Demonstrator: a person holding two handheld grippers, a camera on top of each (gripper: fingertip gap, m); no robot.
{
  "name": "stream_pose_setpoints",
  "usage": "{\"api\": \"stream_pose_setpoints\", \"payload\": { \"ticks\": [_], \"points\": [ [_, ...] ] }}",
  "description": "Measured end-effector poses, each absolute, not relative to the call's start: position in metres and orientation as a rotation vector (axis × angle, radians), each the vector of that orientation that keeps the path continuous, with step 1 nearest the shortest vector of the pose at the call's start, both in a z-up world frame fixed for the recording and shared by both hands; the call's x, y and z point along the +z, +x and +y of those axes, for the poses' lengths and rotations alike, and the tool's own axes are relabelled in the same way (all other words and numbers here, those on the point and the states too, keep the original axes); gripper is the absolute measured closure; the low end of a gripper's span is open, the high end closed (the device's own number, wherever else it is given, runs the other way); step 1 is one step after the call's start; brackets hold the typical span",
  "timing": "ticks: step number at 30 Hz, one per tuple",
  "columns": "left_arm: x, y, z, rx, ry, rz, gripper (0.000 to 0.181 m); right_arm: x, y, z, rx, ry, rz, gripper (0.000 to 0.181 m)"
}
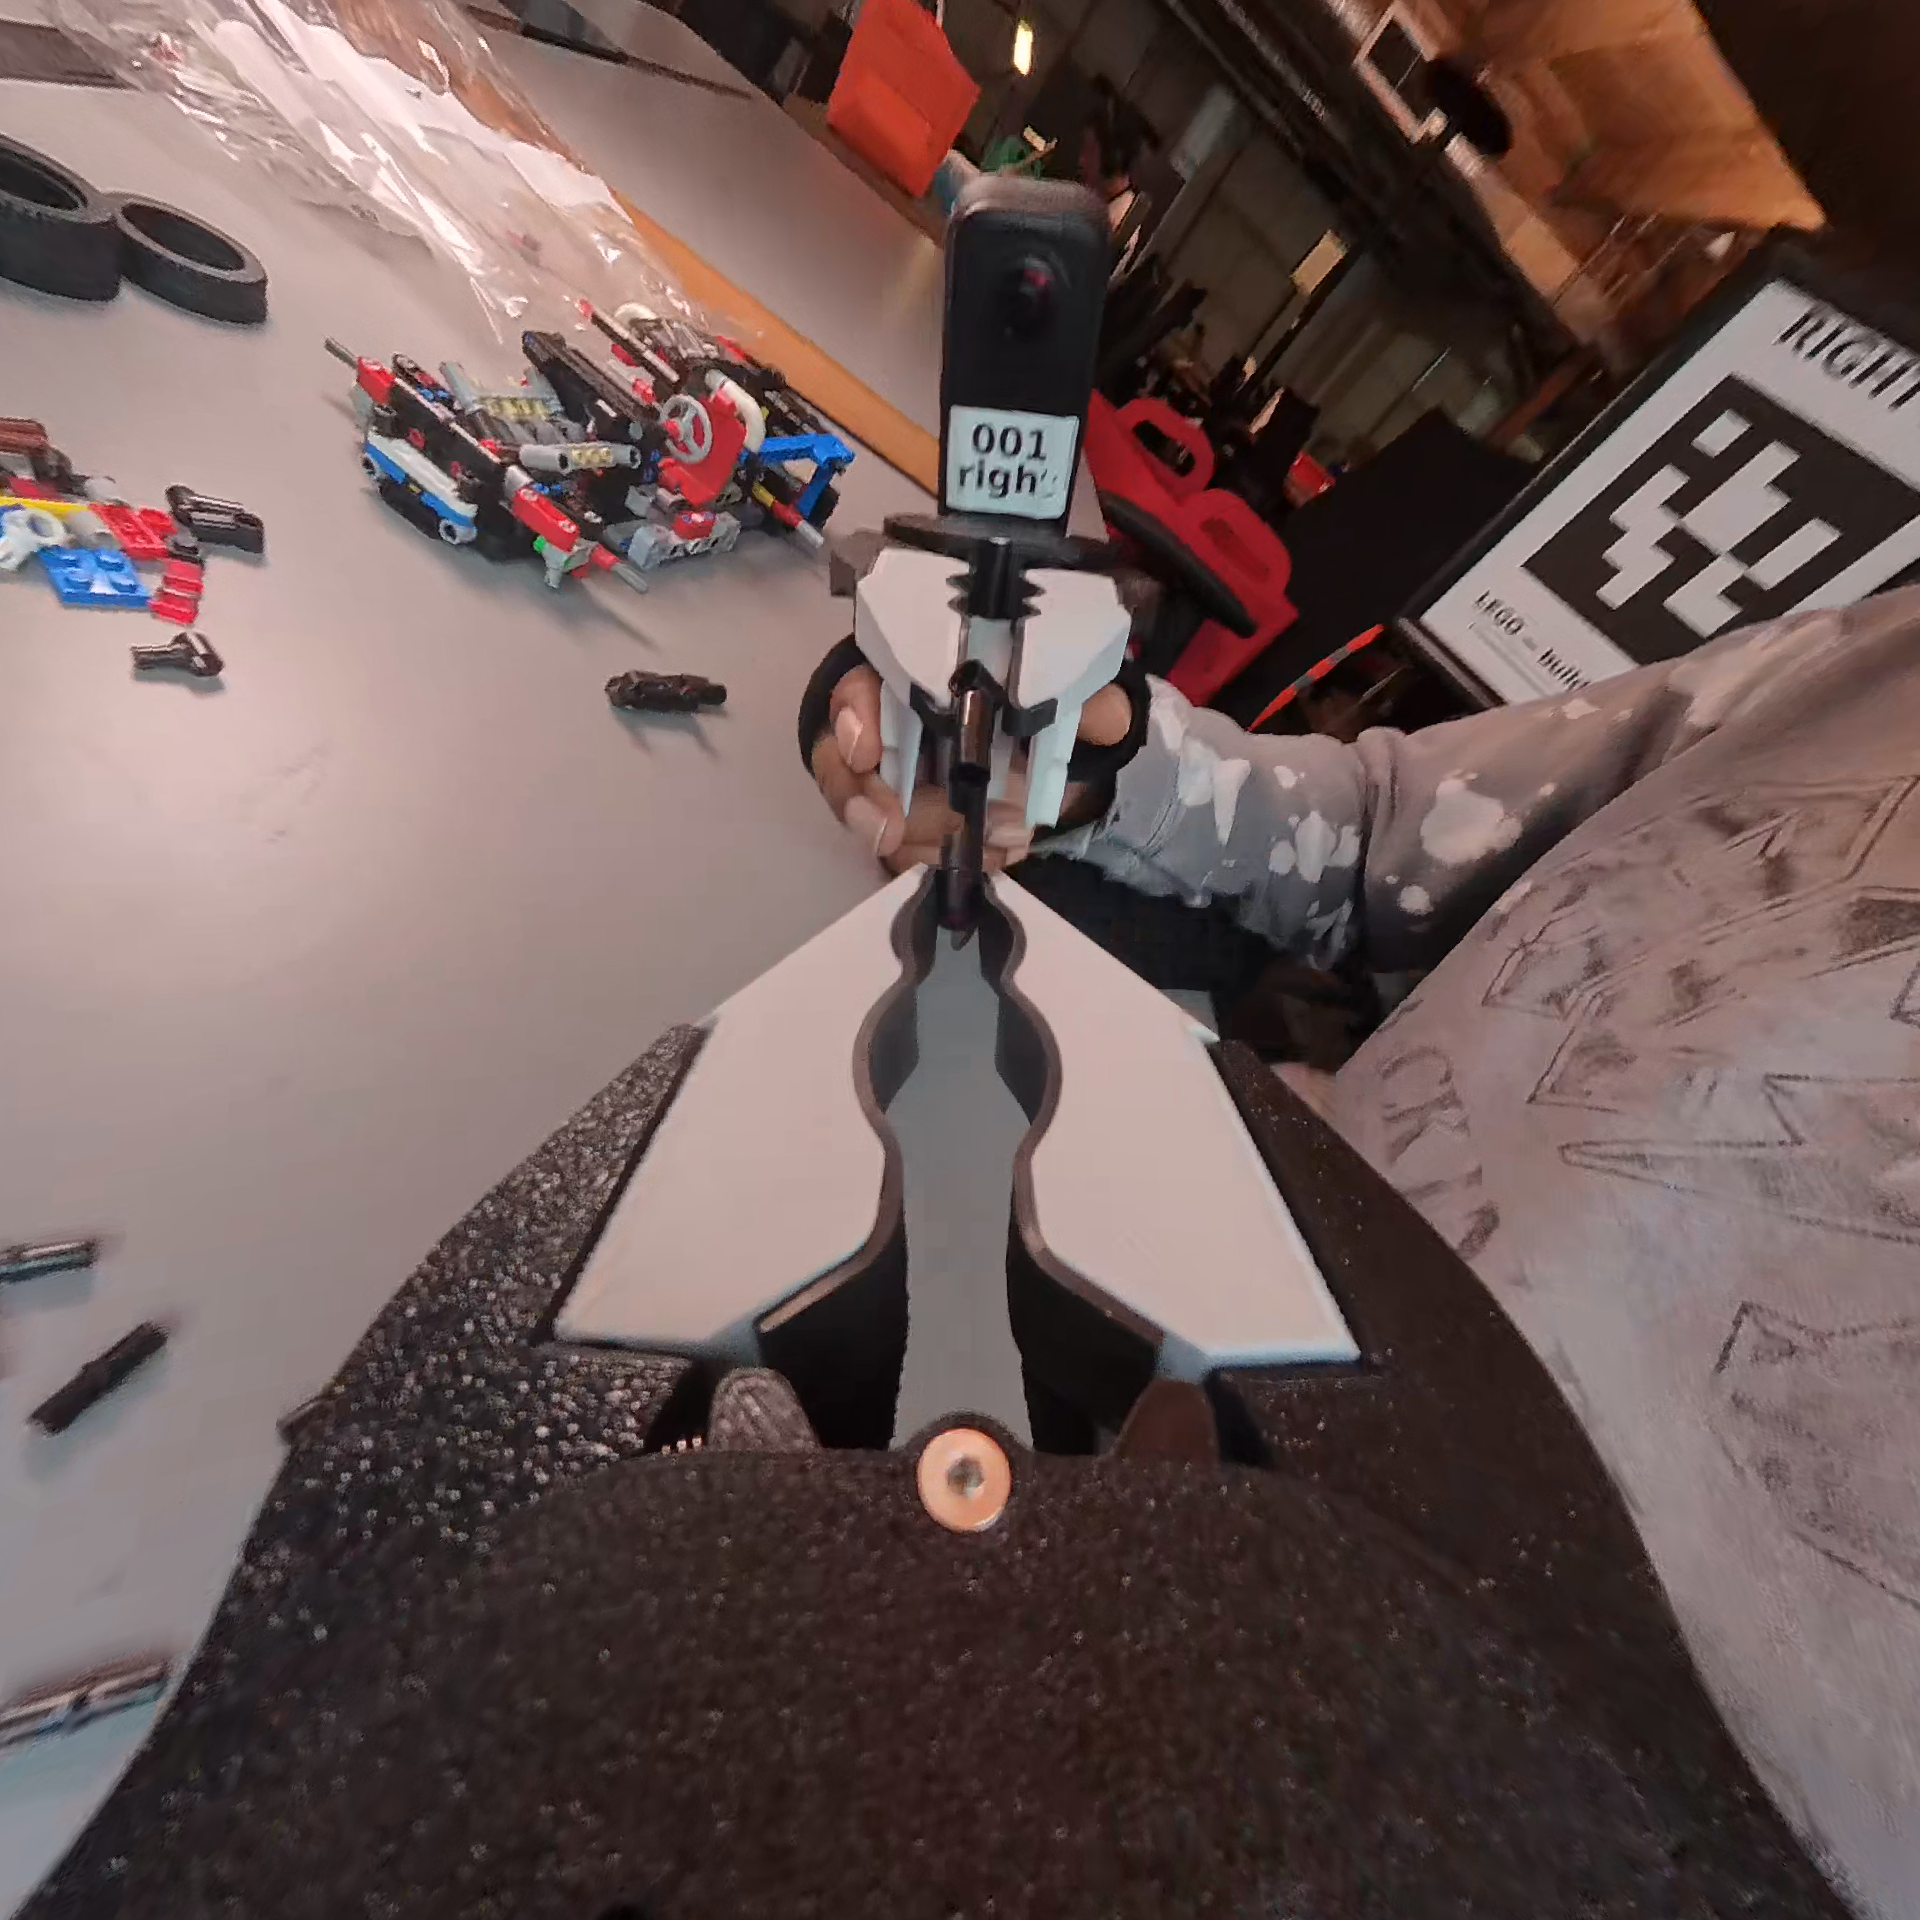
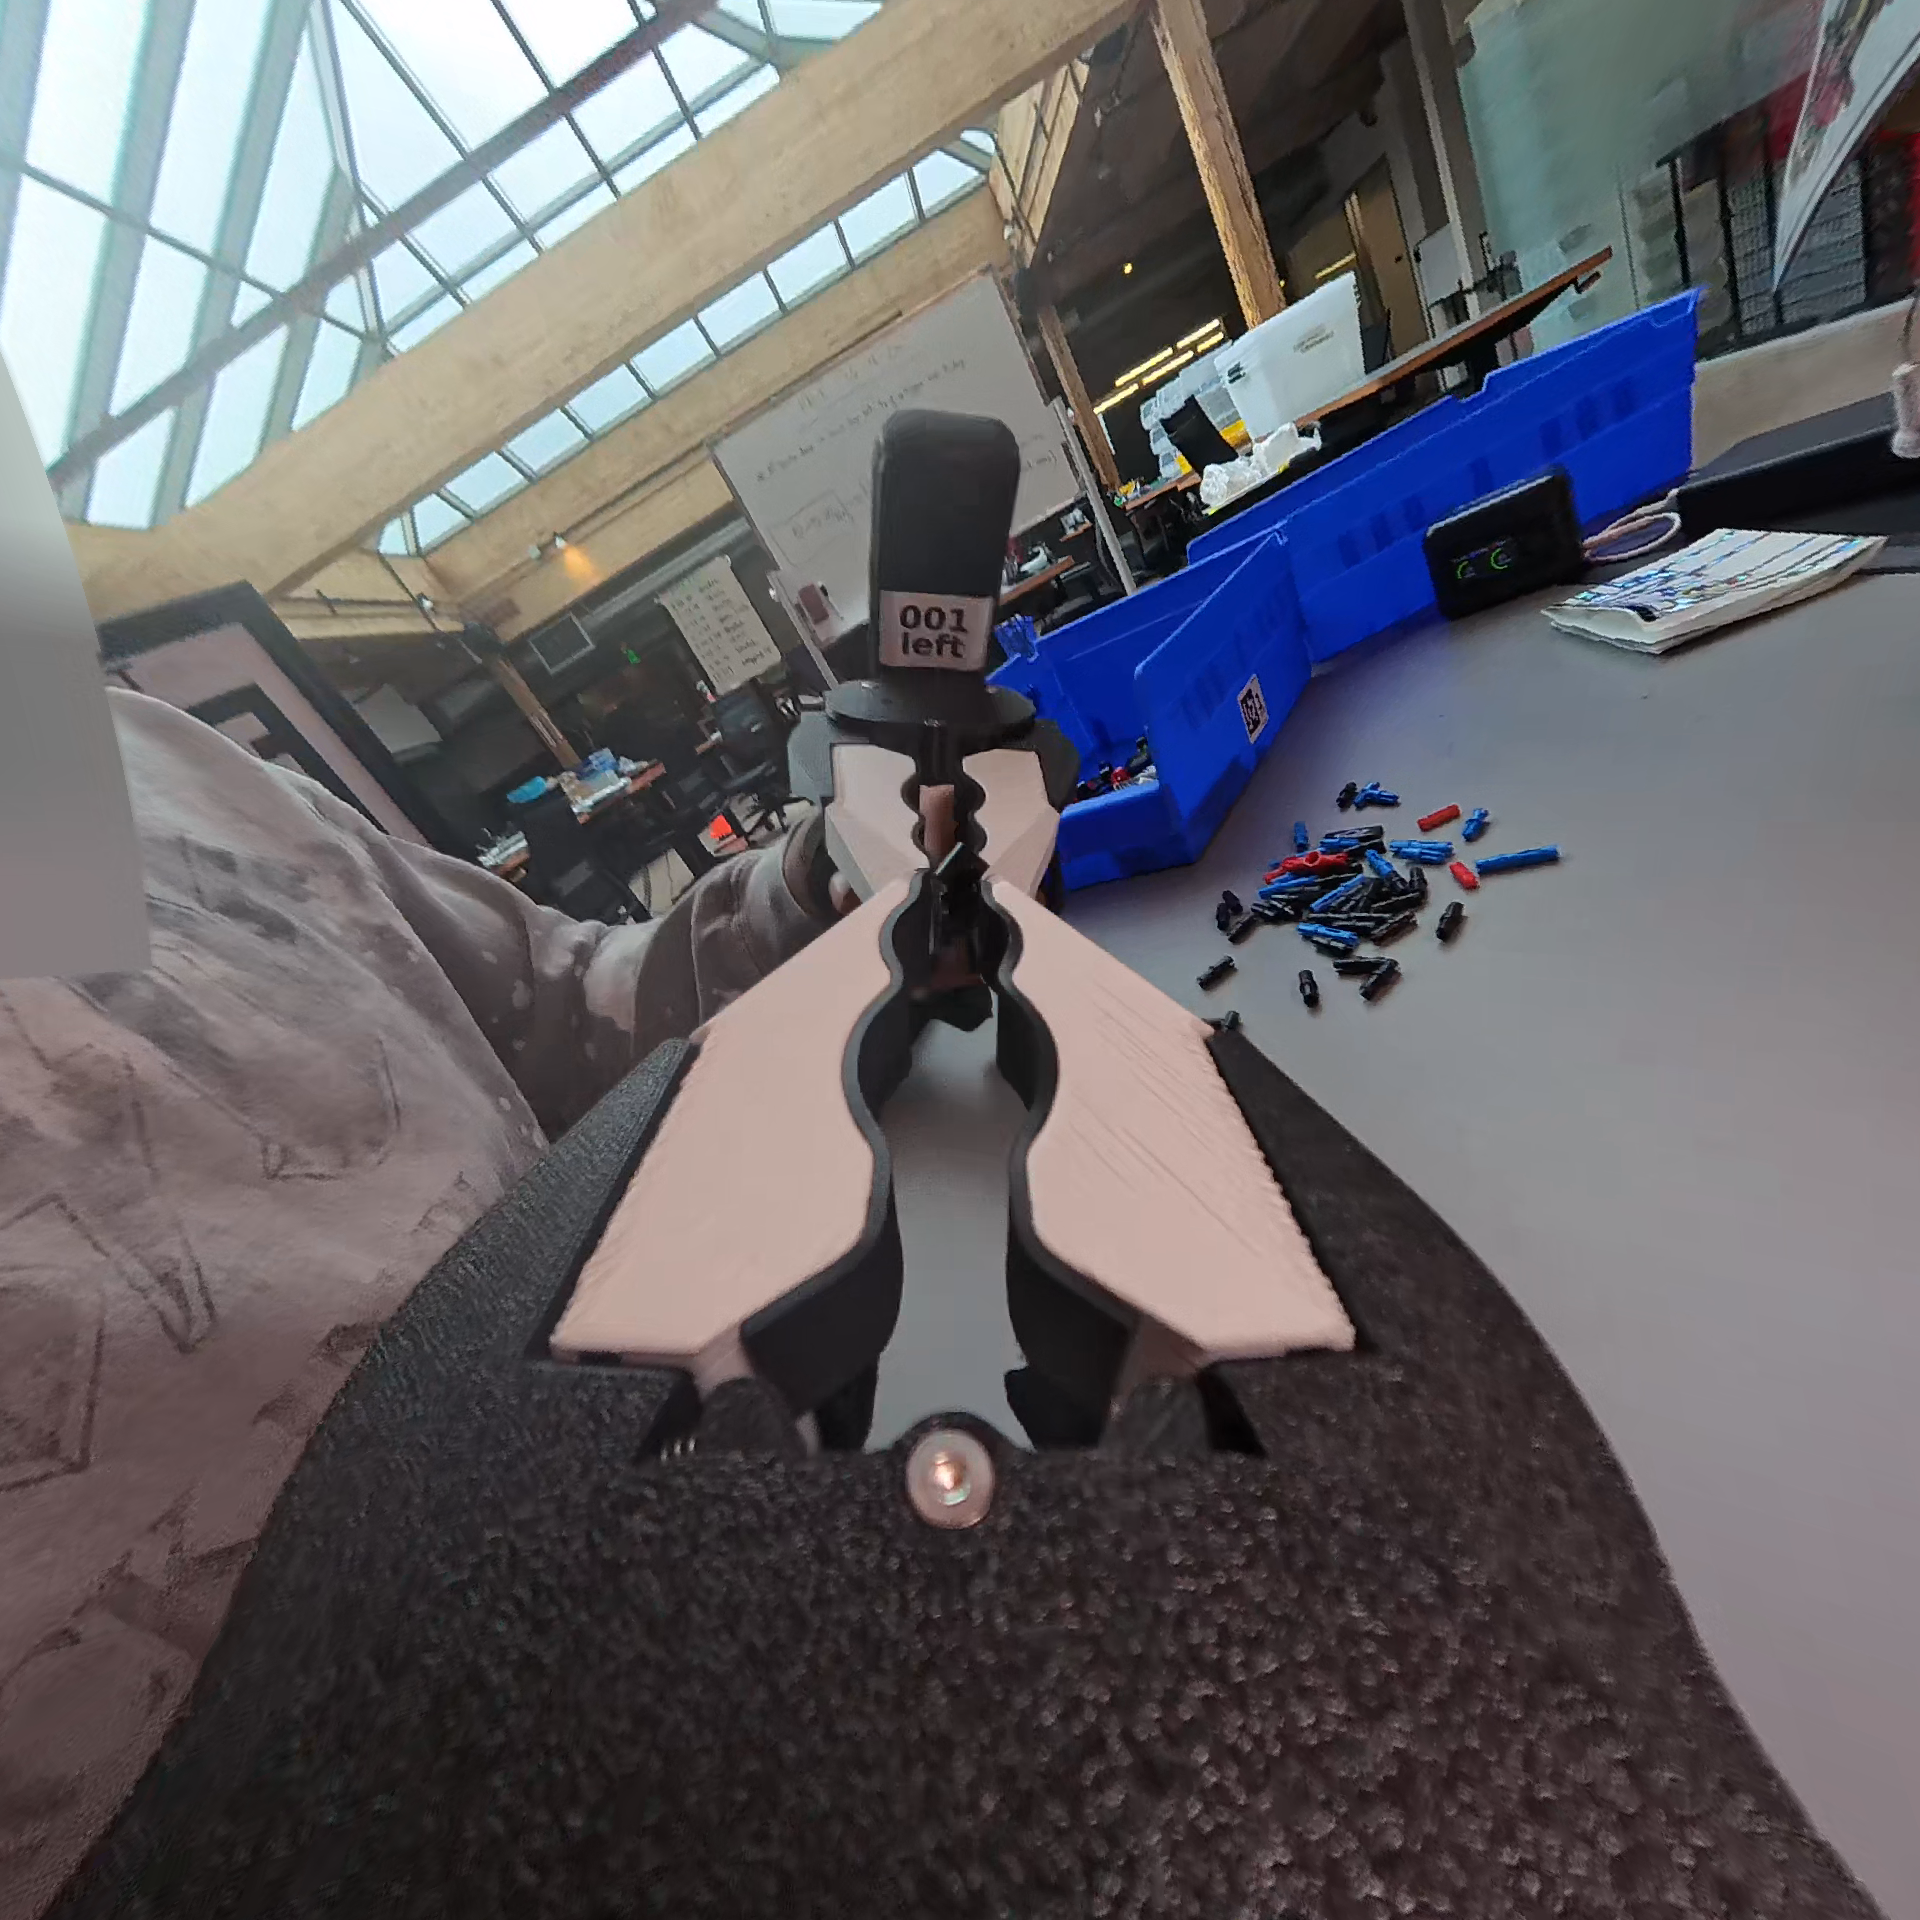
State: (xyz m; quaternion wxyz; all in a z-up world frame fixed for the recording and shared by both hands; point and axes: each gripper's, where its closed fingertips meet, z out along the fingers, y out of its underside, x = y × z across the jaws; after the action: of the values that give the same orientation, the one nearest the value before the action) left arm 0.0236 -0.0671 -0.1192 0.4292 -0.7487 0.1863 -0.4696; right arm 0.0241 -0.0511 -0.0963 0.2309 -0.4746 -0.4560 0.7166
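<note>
Right at the middle of both wrist views sits a small black pin piece (image 1: 968, 727), held above the grey table (image 1: 312, 935) between two grippers that meet tip to tip. The left gripper (image 1: 956, 899) has its fingers drawn nearly together on the near end. The right gripper (image 2: 948, 920) is likewise pinched closed on the part from the opposite side. Whether this is one part or two being joined cannot be told. A person's hand (image 1: 862, 769) wraps the right gripper's handle.

In the left wrist view, a partly built brick vehicle (image 1: 592, 457) lies at 10 o'clock, well apart from the tips. Loose bricks (image 1: 104, 551) lie farther out at 9 o'clock, with two black tyres (image 1: 187, 260) and clear plastic bags (image 1: 416, 135) beyond.

In the right wrist view, a heap of blue, black and red pins (image 2: 1351, 894) lies at 3 o'clock. Blue bins (image 2: 1455, 436) stand at 2 o'clock, beside an open booklet (image 2: 1714, 582).
</note>
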Motion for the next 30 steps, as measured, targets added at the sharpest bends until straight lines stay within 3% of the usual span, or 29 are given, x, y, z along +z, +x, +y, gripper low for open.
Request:
{"api": "stream_pose_setpoints", "payload": {
  "ticks": [11, 14, 17, 26, 30],
  "points": [
    [-0.128, 0.022, -0.072, -1.058, -1.907, 0.555, 0.176, -0.102, 0.023, -0.058, 1.978, -1.315, -1.314, 0.174],
    [-0.123, 0.029, -0.072, -1.088, -1.865, 0.548, 0.167, -0.103, 0.022, -0.06, 1.968, -1.313, -1.309, 0.174],
    [-0.123, 0.032, -0.07, -1.057, -1.852, 0.557, 0.176, -0.105, 0.021, -0.067, 1.953, -1.3, -1.35, 0.175],
    [-0.114, 0.026, -0.069, -1.117, -1.828, 0.514, 0.177, -0.098, 0.02, -0.063, 1.97, -1.285, -1.296, 0.177],
    [-0.106, -0.012, -0.067, -1.047, -1.802, 0.417, 0.177, -0.067, 0.05, 0.002, 1.957, -1.27, -0.98, 0.181]
  ]
}}
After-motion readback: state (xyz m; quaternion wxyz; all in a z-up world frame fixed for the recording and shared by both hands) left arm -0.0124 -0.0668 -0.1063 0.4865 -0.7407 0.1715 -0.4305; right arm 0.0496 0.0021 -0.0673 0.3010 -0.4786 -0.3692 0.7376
